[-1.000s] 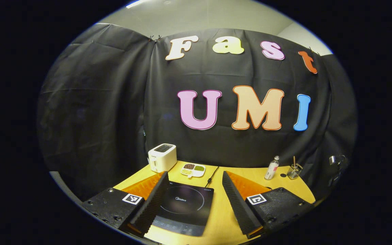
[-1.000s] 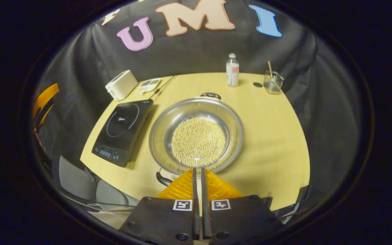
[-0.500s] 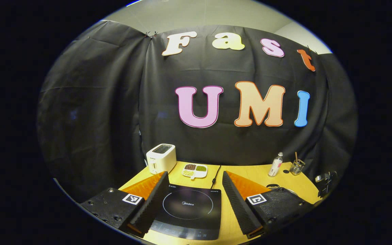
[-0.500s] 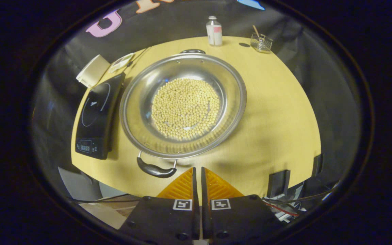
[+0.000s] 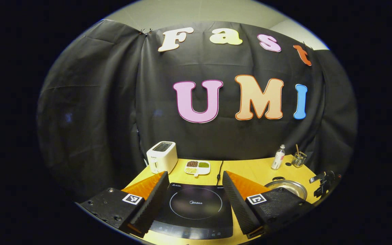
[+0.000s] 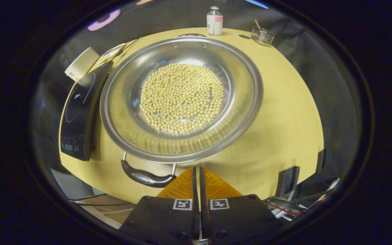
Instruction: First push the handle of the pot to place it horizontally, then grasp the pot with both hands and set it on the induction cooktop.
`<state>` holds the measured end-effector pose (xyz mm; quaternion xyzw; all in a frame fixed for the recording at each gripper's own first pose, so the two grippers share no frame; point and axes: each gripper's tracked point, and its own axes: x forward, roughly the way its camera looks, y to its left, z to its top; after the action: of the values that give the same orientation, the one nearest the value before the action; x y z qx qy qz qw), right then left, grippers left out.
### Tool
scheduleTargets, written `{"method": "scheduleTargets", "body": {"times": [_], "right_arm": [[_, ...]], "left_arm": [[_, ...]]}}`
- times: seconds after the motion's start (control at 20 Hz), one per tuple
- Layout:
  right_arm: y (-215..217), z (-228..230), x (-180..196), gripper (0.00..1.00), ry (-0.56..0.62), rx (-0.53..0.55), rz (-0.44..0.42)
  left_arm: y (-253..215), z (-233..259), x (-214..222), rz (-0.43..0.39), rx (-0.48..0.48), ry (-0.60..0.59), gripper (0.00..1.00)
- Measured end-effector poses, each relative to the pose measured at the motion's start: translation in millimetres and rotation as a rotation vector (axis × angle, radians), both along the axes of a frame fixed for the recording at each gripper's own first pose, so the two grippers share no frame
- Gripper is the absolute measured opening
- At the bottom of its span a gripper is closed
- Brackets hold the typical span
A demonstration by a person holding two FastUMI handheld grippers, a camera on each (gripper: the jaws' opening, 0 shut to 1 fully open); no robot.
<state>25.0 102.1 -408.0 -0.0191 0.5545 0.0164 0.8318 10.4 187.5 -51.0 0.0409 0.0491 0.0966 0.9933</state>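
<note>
Right gripper (image 6: 197,170) has its fingers pressed together, holding nothing, poised just right of the pot's near handle (image 6: 145,177). Left gripper (image 5: 192,199) has fingers spread wide, empty, above the induction cooktop (image 5: 196,211).

Pot (image 6: 182,98) sits on the yellow surface (image 6: 284,112) just right of the cooktop, not on it; its bottom is covered with yellowish beans (image 6: 182,97). The far handle (image 6: 192,35) peeks over the far rim, so the handles run near-far (step one looks not yet done).

Handling, my judgement: stiff polished steel, slick rim, some weight from the beans, which will roll if tilted. Push on a black handle, not the wall. For the lift take both black handles, one per gripper, and keep it level.
</note>
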Motion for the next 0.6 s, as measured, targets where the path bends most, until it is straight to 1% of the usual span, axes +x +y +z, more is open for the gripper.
{"method": "scheduleTargets", "body": {"times": [0.05,0.1,0.15,0.2,0.25,0.3,0.4,0.45,0.5,0.55,0.6], "right_arm": [[3,-1,-2,0.00,0.000,-0.004,0.002],[7,-1,-5,0.00,0.000,0.000,-0.001],[12,-2,-7,0.00,0.002,0.010,-0.006],[19,-1,-10,0.04,0.004,0.022,-0.009],[26,-1,-12,0.04,0.003,0.035,-0.011],[34,-2,-13,0.04,0.003,0.048,-0.012],[52,-3,-17,0.04,-0.006,0.074,-0.009],[61,-4,-16,0.04,-0.011,0.087,-0.003],[68,-4,-14,0.04,-0.016,0.098,0.003],[77,-4,-13,0.00,-0.020,0.108,0.009],[86,-4,-12,0.04,-0.024,0.115,0.013]], "left_arm": [[1,-1,0,-0.004,0.002,0.001,0.92],[3,-1,1,-0.009,0.005,0.003,0.96],[4,-3,2,-0.013,0.008,0.005,0.96],[6,-3,3,-0.018,0.011,0.006,0.96],[6,-3,3,-0.023,0.013,0.006,0.93],[7,-3,4,-0.028,0.014,0.007,0.96],[9,-3,3,-0.035,0.014,0.005,0.96],[10,-5,3,-0.039,0.013,0.005,0.96],[11,-6,2,-0.042,0.012,0.008,0.93],[12,-8,2,-0.044,0.011,0.010,0.93],[13,-8,1,-0.047,0.011,0.012,0.92]]}}
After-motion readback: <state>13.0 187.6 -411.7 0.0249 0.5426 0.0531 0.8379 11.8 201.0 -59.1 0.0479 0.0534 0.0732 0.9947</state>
